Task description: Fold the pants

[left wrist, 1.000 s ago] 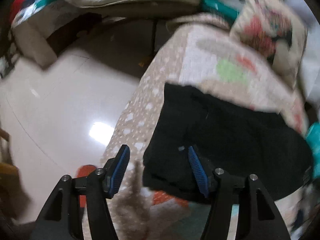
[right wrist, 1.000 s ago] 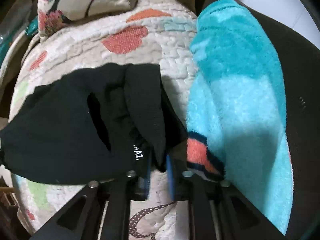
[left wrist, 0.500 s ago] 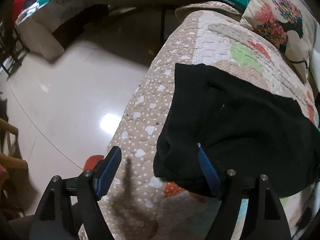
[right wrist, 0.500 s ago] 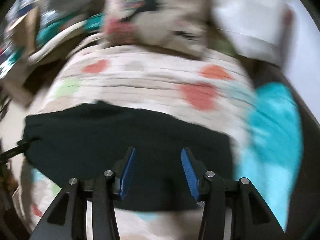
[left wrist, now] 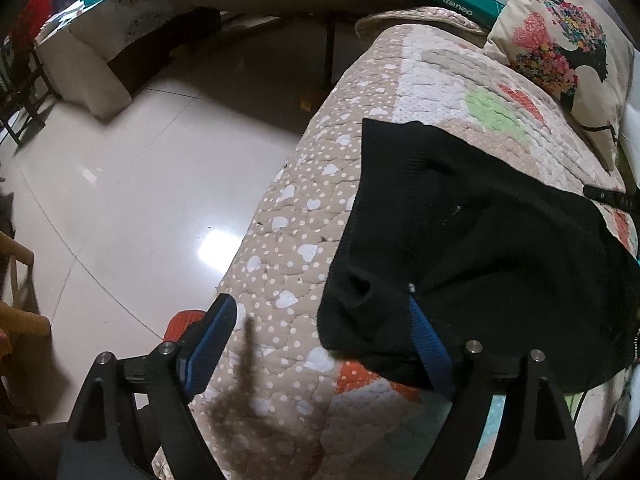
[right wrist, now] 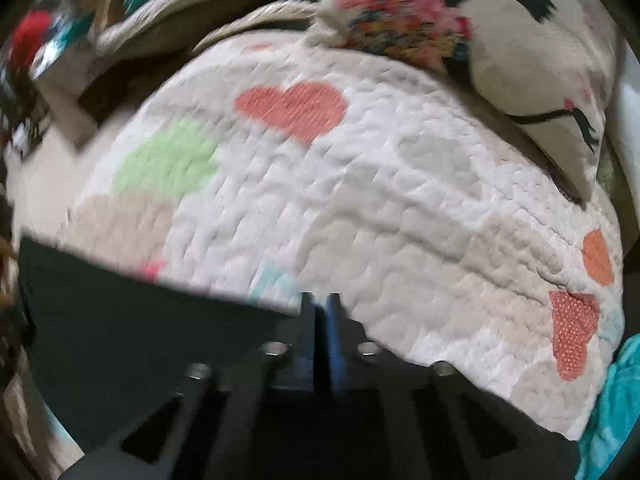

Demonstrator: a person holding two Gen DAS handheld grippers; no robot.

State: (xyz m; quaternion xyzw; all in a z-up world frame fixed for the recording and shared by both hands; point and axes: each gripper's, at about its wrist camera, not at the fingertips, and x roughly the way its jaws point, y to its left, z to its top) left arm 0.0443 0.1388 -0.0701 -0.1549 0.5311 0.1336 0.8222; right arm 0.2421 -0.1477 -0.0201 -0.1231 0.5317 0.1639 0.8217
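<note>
On the quilt (left wrist: 304, 240) the pants (left wrist: 480, 264) stretch rightward; the left gripper (left wrist: 320, 344), wide open, straddles their near corner, while the right gripper (right wrist: 320, 312) is nearly closed at their edge, hold unclear.

Motion blur smears the pants (right wrist: 120, 320) and pillow (right wrist: 500, 40).
</note>
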